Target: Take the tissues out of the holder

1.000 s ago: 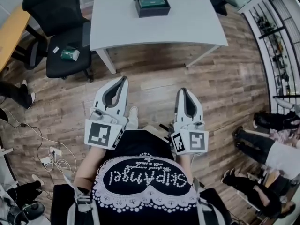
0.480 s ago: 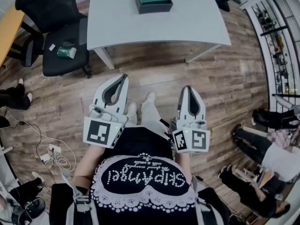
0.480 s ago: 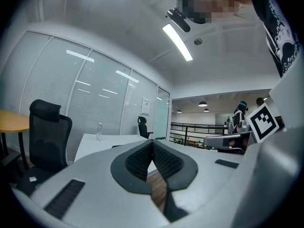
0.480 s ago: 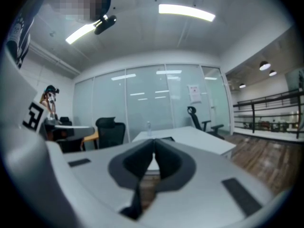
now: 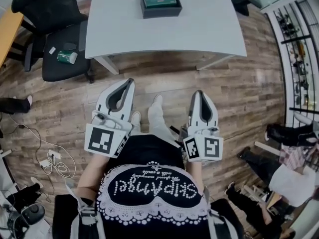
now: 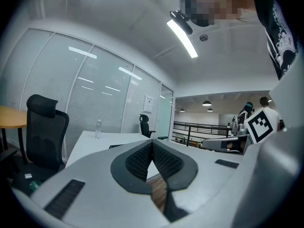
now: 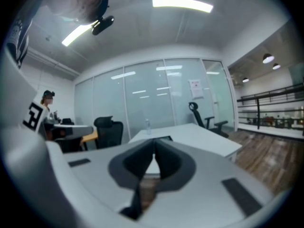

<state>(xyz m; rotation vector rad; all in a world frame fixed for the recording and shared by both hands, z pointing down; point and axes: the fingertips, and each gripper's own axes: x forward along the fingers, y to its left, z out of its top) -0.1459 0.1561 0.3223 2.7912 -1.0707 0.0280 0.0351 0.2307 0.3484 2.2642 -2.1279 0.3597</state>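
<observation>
The tissue holder [image 5: 160,5], a dark box with a green top, sits at the far side of the white table [image 5: 164,34]. Both grippers hang over the wooden floor, short of the table's near edge and well apart from the holder. My left gripper [image 5: 130,81] is shut and empty; in the left gripper view its ribbed pads [image 6: 142,158] meet at the tip. My right gripper [image 5: 199,92] is also shut with nothing between its pads, and the right gripper view shows the table [image 7: 199,133] ahead with the holder [image 7: 159,138] just above the closed jaws.
A black office chair [image 5: 52,29] stands left of the table with a green packet [image 5: 66,57] on its seat. Cables [image 5: 55,164] lie on the floor at left. People's legs [image 5: 279,156] and shelving [image 5: 304,59] are at right. A bottle [image 7: 147,123] stands on the table.
Both grippers and the person have moved forward toward the table, which now looks larger and nearer. A leg has stepped out between the grippers. Both stay shut.
</observation>
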